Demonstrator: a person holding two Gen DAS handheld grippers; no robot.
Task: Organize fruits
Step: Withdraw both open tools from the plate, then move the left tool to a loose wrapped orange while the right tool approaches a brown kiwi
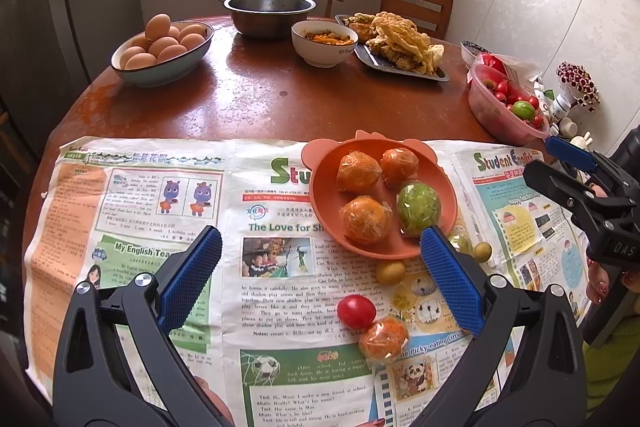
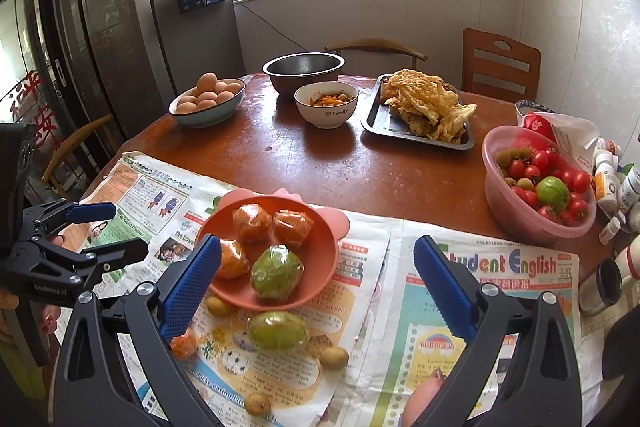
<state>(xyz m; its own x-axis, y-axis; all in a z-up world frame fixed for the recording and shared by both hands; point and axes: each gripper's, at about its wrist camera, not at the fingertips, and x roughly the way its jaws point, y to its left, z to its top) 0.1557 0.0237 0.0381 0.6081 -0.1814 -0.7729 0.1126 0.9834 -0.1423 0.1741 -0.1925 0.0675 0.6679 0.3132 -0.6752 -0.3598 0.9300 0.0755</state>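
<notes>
While wrapped, three oranges (image 1: 362,187), one lime (image 1: 418,207).

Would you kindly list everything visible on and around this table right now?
Orange plate: one, on newspaper; holds three wrapped oranges, one wrapped green fruit.
Loose fruit: wrapped green fruit, wrapped orange, red tomato, small yellow-brown fruits, on newspaper.
Pink tub: tomatoes.
Egg bowl, steel bowl, white bowl, tray: far side.
Left gripper, right gripper: open, empty.
</notes>
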